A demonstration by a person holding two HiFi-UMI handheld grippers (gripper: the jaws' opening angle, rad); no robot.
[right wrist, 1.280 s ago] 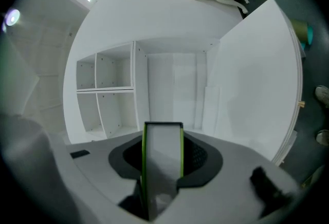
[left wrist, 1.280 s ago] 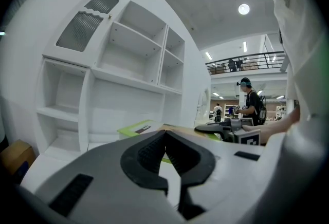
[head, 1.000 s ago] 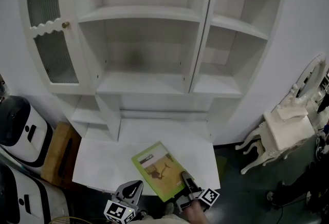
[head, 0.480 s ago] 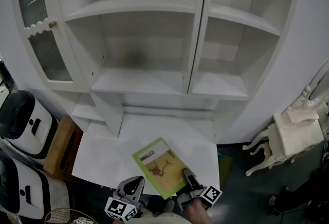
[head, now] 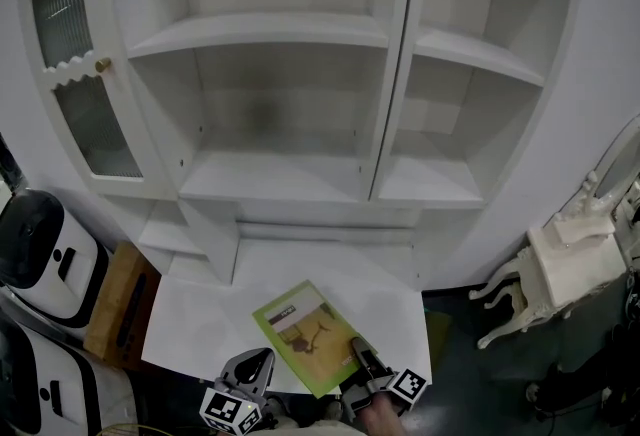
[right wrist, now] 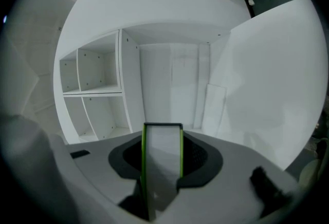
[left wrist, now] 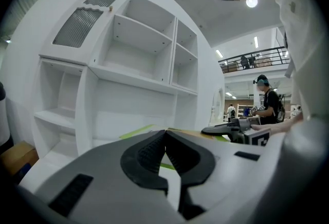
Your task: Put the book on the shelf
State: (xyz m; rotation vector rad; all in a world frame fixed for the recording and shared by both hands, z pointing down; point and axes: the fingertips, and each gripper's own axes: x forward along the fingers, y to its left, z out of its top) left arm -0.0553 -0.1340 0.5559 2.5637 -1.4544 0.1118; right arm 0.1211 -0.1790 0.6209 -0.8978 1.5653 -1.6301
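A thin book [head: 305,335] with a green cover lies flat on the white desk surface [head: 220,309] of the shelf unit. My right gripper [head: 358,356] is shut on its near right corner. In the right gripper view the book's page edge [right wrist: 162,159] stands on end between the two jaws, green covers on either side. My left gripper [head: 256,362] hovers at the desk's front edge, just left of the book, with its jaws shut and nothing in them. In the left gripper view the tips [left wrist: 165,135] meet, and the book's green edge [left wrist: 138,131] shows beyond them.
The white shelf unit [head: 275,174] rises behind the desk with several bare compartments and a glass-paned door [head: 75,74] at the left. White and black machines [head: 35,249] and a brown box [head: 115,299] stand at the left. An ornate white side table [head: 560,264] stands at the right.
The view has shifted slightly. Both grippers and the book hold their places on the desk, and the right gripper's grip on the book's corner is unchanged.
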